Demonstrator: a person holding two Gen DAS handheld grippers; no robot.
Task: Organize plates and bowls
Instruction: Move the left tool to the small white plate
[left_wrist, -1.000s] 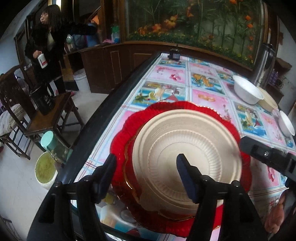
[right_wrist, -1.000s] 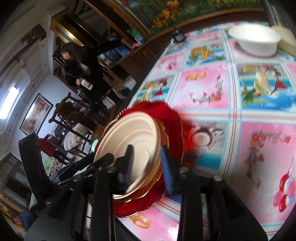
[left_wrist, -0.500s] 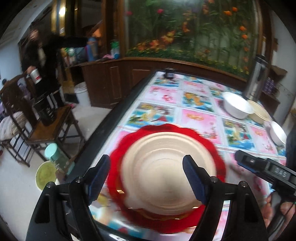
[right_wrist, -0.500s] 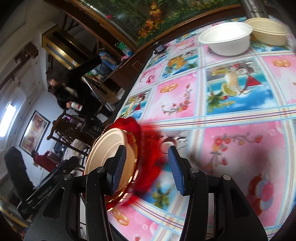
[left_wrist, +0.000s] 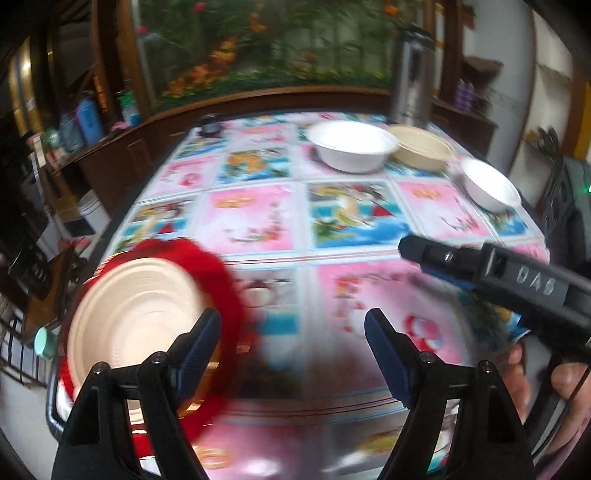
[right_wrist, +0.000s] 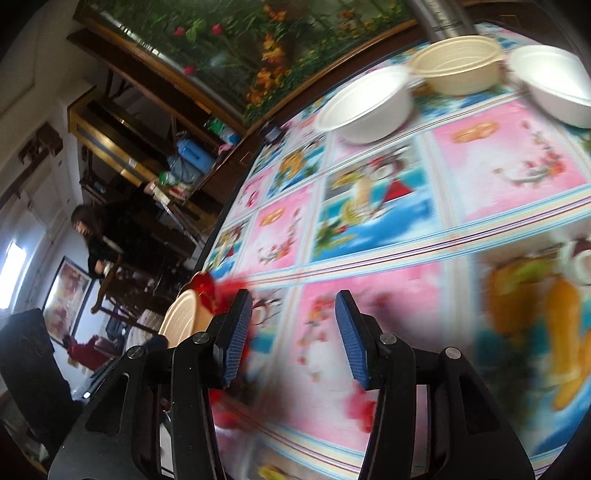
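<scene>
- Left gripper (left_wrist: 291, 328): jaws wide apart, holding nothing, over the patterned tablecloth (left_wrist: 258, 221).
- Right gripper (right_wrist: 293, 332): jaws moderately apart, likewise holding nothing.
- Beige plate (left_wrist: 136, 314): nested on a red scalloped plate (left_wrist: 218, 266), at the table's near left corner. Stack looks complete.
- Large white bowl (left_wrist: 351, 146): far side of the table, touching or just beside the beige bowl (left_wrist: 421, 149).
- Small white bowl (left_wrist: 489, 188): apart, toward the right edge.
- Handling, judged: the bowls look like light, thin disposable ware, somewhat flexible and easily crushed. Pinch the rim wall gently; nest smaller into larger.
</scene>
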